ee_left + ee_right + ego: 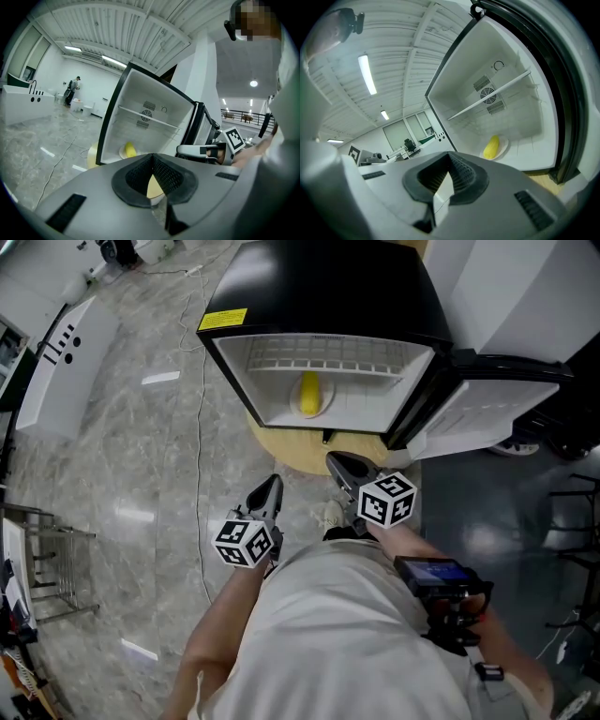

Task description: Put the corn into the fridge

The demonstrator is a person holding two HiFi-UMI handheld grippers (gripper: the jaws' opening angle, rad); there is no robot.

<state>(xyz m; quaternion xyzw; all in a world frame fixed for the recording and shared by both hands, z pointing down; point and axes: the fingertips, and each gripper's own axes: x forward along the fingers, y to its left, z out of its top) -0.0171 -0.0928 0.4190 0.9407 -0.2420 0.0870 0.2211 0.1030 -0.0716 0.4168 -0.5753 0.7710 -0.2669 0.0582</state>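
The yellow corn point(308, 395) lies on a small white plate point(324, 411) on the floor of the open black fridge point(328, 296), under its wire shelf. It also shows as corn point(130, 150) and corn point(491, 146) in the two gripper views. My left gripper point(271, 487) and right gripper point(338, 464) hang side by side in front of the fridge, well short of the opening. Both are shut with nothing between the jaws. The left gripper point(152, 161) points at the fridge with the right gripper point(187, 151) beside it. The right gripper point(450, 161) looks into the fridge interior.
The fridge door point(487, 409) stands swung open to the right. The fridge sits on a round wooden platform point(281, 451). A cable point(200, 427) runs across the marble floor at the left, past a white counter point(56, 362) and a metal rack point(47, 559).
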